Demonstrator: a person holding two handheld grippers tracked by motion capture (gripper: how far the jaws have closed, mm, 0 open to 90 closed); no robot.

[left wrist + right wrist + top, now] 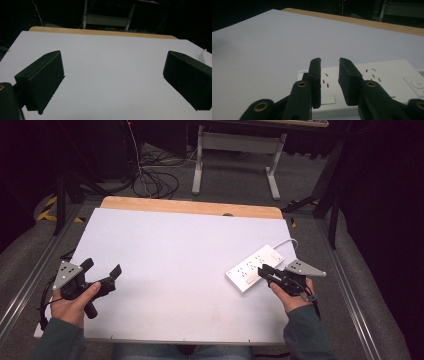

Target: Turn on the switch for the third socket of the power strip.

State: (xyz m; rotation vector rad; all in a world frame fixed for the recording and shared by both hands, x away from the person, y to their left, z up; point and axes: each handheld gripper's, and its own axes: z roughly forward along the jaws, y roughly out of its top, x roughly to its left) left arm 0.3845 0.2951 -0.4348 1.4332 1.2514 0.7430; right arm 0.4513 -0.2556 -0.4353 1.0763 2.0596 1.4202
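A white power strip (254, 267) lies slanted on the right side of the white board (170, 255), its cord (288, 241) running off the far end. My right gripper (264, 271) hovers over the strip's near long edge. In the right gripper view the black jaws stand a narrow gap apart (330, 61) with nothing between them, and the power strip (377, 75) with its sockets and switch lies just beyond. My left gripper (103, 269) rests at the board's left side, far from the strip. Its jaws are spread wide (112, 75) over bare board.
A strip of the wooden tabletop (190, 206) shows past the board's far edge. Beyond it stand a desk frame (235, 150) and loose cables on the floor (157, 182). Metal rails (350, 290) run along both sides.
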